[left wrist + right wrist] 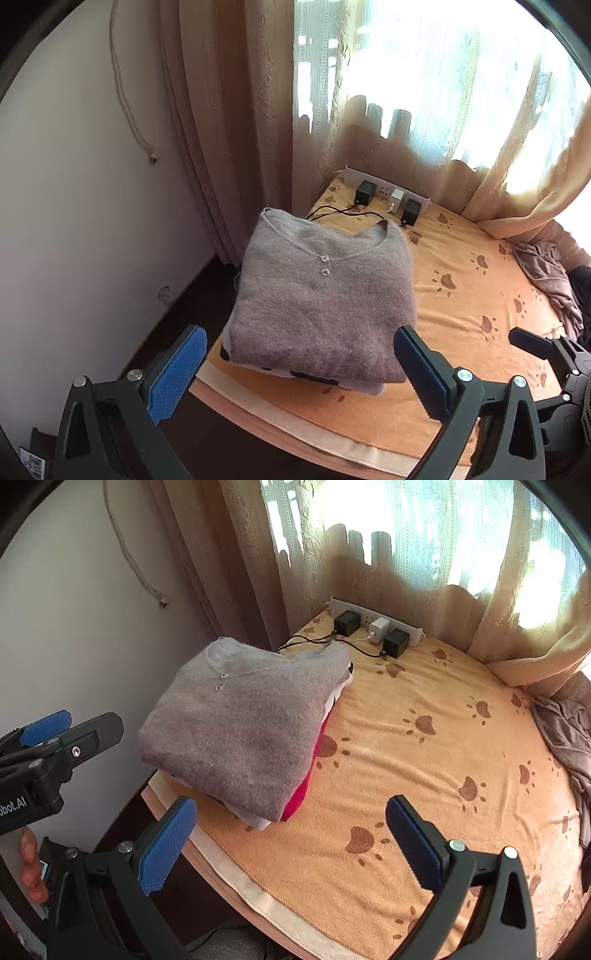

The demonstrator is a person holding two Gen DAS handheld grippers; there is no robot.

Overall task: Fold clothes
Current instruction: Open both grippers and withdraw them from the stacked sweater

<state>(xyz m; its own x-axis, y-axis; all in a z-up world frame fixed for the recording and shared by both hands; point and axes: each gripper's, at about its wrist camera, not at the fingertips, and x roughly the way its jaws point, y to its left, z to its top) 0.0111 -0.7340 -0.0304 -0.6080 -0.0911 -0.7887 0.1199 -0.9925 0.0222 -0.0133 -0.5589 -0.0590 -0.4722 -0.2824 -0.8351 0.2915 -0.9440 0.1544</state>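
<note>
A folded grey fuzzy sweater (pixel 317 295) lies on top of a stack of folded clothes at the left edge of the table; it also shows in the right wrist view (pixel 240 723), with a red garment (pixel 306 790) and a white one beneath it. My left gripper (pixel 299 369) is open and empty, hovering just in front of the stack. My right gripper (pixel 291 842) is open and empty, above the orange cloth to the right of the stack. A crumpled mauve garment (pixel 550 273) lies at the table's right edge, also in the right wrist view (pixel 569 734).
An orange paw-print cloth (pixel 424 760) covers the table. A white power strip (pixel 388 188) with black and white chargers and cables sits at the back by the curtain (pixel 236 110). A white wall (pixel 74 184) stands to the left. The left gripper shows in the right wrist view (pixel 66 734).
</note>
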